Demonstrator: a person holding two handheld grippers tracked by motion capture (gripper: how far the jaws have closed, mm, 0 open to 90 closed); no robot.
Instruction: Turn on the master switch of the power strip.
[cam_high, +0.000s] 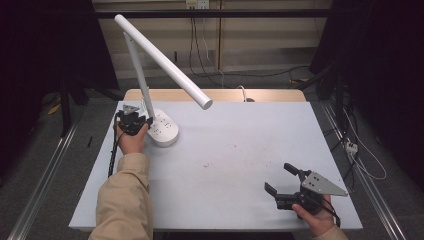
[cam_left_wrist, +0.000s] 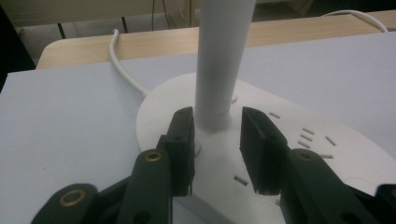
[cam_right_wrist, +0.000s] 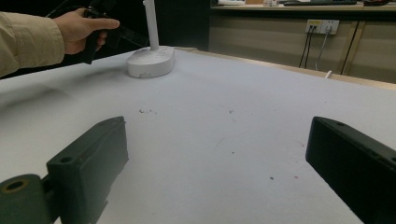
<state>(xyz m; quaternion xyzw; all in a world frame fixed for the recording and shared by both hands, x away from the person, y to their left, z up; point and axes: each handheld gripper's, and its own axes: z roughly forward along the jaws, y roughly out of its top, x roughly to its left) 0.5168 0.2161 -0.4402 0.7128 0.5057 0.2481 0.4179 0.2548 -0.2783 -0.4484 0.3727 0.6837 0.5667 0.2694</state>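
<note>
A white desk lamp stands at the table's far left, with a round base, an upright stem and a long tube head slanting right. My left gripper sits low at the base. In the left gripper view its jaws flank the stem just above the base, with a thin gap on each side, so the left gripper is open. My right gripper rests near the front right edge, wide open with nothing between the jaws.
The grey tabletop lies on a wooden desk whose edge shows behind it. The lamp's white cable runs off the back. Cables and a power strip lie on the floor at the right. Dark curtains stand on both sides.
</note>
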